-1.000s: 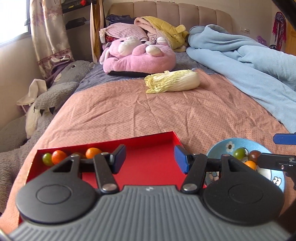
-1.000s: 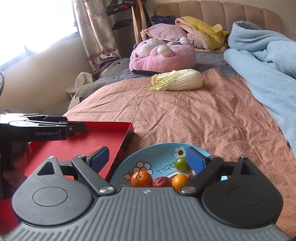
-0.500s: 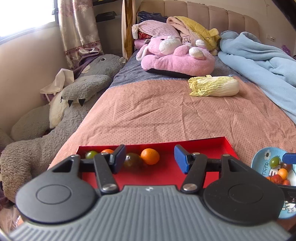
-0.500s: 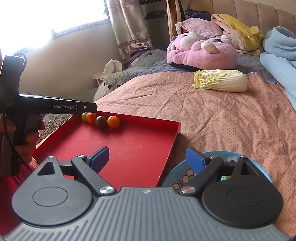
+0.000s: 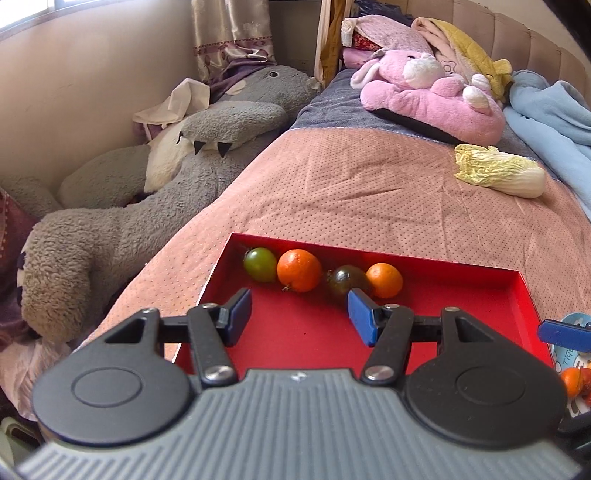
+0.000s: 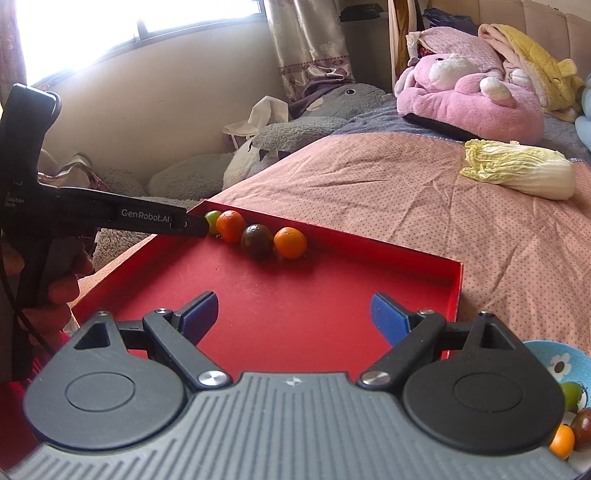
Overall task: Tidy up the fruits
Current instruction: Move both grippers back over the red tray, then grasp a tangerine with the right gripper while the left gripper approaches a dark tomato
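The red tray point(image 5: 436, 325) looks matt; the fruits point(image 5: 299, 270) are glossy and smooth; the bedspread point(image 5: 369, 192) is dimpled cloth.

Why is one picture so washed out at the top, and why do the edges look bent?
Right wrist view: the window is blown out to white by daylight, hazing the wall below it. Left wrist view: more even light, only a sliver of window. Both views: the fisheye lens curves the red tray and bed edges; the fruit stays sharp.

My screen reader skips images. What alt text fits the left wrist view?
An open left gripper hangs over a red tray on a pink bedspread, facing four small fruits lined along the tray's far wall. Behind lie a cabbage and plush toys.
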### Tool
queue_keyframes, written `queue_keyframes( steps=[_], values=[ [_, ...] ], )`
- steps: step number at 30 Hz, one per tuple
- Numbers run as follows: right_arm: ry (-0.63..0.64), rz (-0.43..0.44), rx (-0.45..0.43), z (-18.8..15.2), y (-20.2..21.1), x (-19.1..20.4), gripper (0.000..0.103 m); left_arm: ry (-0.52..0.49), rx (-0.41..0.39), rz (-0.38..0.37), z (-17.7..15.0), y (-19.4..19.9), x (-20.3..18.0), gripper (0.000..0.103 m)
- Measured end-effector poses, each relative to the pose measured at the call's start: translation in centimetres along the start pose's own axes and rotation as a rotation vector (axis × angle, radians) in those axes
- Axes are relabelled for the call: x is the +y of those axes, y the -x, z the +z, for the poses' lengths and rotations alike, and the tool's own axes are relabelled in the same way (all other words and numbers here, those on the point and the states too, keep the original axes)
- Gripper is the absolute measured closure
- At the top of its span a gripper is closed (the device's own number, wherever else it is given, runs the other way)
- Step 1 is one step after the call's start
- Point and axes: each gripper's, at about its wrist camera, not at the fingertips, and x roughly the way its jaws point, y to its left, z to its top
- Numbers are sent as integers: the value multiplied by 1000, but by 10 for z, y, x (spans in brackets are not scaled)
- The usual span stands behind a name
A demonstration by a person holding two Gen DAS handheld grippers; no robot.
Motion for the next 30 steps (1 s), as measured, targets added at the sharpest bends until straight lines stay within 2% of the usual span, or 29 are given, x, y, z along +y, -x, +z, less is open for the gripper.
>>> queue_keyframes(
  steps=[10, 15, 17, 22, 30],
  values=[
    [34, -26, 46, 12, -54, 8, 13, 0, 21, 14, 2, -12, -6, 43],
    [35, -50, 56, 16, -79, 5, 37, 42, 33, 57, 3, -16, 2, 43],
    [19, -52, 63, 18, -89, 2, 40, 73, 34, 91, 3, -16, 8, 43],
    [9, -40, 72, 27, -110, 2, 44, 133, 51, 110, 4, -18, 19, 43],
    [73, -52, 96, 39, -141, 13, 51, 179, 77, 94, 5, -23, 22, 43]
  ],
)
